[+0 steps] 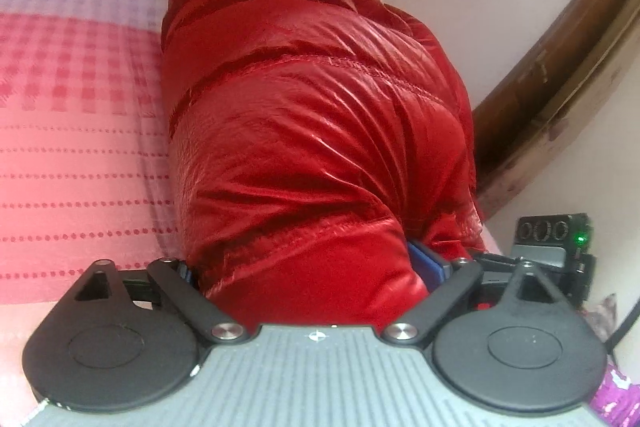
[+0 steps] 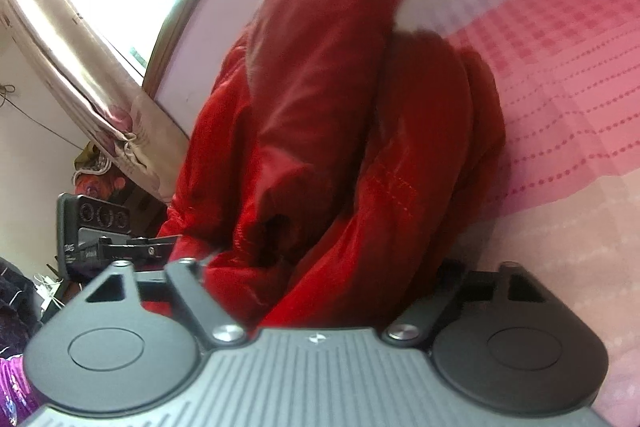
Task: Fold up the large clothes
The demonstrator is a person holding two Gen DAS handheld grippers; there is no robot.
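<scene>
A shiny red puffer jacket [image 1: 312, 115] lies bunched on a pink bedspread [image 1: 76, 163]. In the left wrist view it fills the middle, and my left gripper [image 1: 316, 267] has its jaws wide apart with the jacket's bulk between them; blue pads [image 1: 424, 263] show at the right jaw. In the right wrist view the jacket [image 2: 320, 131] is folded into thick rolls, blurred. My right gripper [image 2: 320, 267] also stands wide around the fabric. Fingertips of both grippers are hidden by cloth. The other gripper's body shows at each view's edge [image 1: 556, 251] [image 2: 96, 227].
A dark wooden bed frame [image 1: 560, 75] runs along the jacket's far side below a pale wall. A curtain [image 2: 72, 59] hangs by a bright window. Purple cloth [image 2: 12, 387] and clutter lie beside the bed. The pink bedspread [image 2: 560, 107] stretches away from the jacket.
</scene>
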